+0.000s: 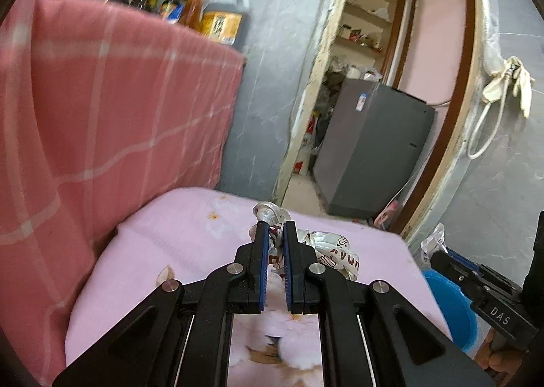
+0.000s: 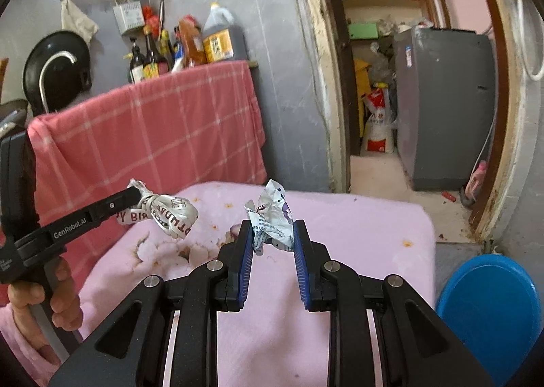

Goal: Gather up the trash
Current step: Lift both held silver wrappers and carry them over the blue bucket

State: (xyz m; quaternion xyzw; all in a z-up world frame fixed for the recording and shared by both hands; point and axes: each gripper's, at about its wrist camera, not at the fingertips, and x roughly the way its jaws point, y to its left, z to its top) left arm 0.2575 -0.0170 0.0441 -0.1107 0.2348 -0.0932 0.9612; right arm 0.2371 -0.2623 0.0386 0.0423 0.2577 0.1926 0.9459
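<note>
Trash: two crumpled pieces are being held up above the pink blanket [image 2: 357, 227], one in each gripper.
Ribbon wad: a knotted white ribbon wad [image 2: 170, 213] with dark red lettering is hanging from the left gripper [image 1: 274, 234], clear of the bed surface.
Left gripper: its blue pads [image 1: 263, 258] are sitting almost together, pinching the ribbon's twisted end; in the right wrist view the same tool is reaching in from the left edge, a hand [image 2: 51, 305] wrapping its handle.
Wrapper: a crushed silvery wrapper [image 2: 272, 217] with small print is standing upright between the right gripper's pads.
Right gripper: the right gripper [image 2: 273, 237] is clamping the wrapper's lower part, its fingers standing a little apart around it.
Bed: the pink blanket is lying under both tools, showing a flower print and a few small orange specks.
Left side: a red checked cloth [image 2: 163, 128] is draping over something just beside the bed, rising above it.
Behind the cloth: dark bottles [image 2: 149, 57] and a large jug [image 2: 221, 33] are standing against the grey wall.
Right side: a blue basin [image 2: 489, 315] is sitting low beside the bed's right edge.
Ahead: an open doorway is showing a grey cabinet [image 2: 445, 108], shelves and sacks on the floor, well beyond the bed.
In the way: nothing is lying between the two grippers; the ribbon wad is hanging near the wrapper but apart from it.
</note>
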